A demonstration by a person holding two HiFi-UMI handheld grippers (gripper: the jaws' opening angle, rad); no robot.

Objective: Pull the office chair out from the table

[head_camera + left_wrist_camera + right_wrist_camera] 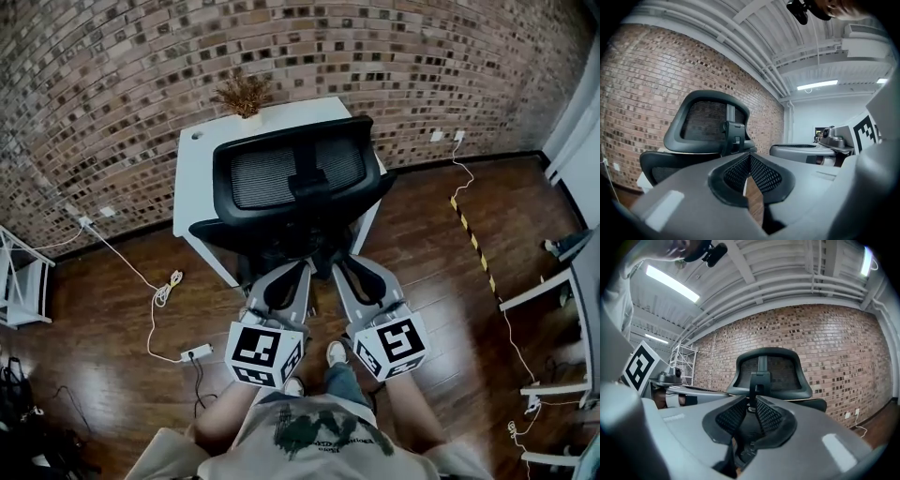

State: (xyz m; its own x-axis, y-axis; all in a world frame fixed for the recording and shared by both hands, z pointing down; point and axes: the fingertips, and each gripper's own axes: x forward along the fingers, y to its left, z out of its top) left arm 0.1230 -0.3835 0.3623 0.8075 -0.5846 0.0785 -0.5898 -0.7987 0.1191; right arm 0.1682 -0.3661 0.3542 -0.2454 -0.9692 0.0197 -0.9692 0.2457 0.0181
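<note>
A black mesh-backed office chair [291, 178] stands in front of a white table [202, 159], its back towards me. The chair also fills the middle of the left gripper view [705, 124] and of the right gripper view [768, 371]. Both grippers point level at the chair's lower back, side by side, just short of it. My left gripper [292, 270] [750, 157] is shut, pads meeting, with nothing between them. My right gripper [345, 266] [752, 404] shows a narrow gap between its pads and holds nothing.
A dried plant [244, 94] sits at the table's far edge by the brick wall. On the wooden floor lie a power strip [195, 353] with a white cable to the left and a yellow-black cable strip [469, 230] to the right. White shelving [19, 281] stands left and white frames [562, 309] right.
</note>
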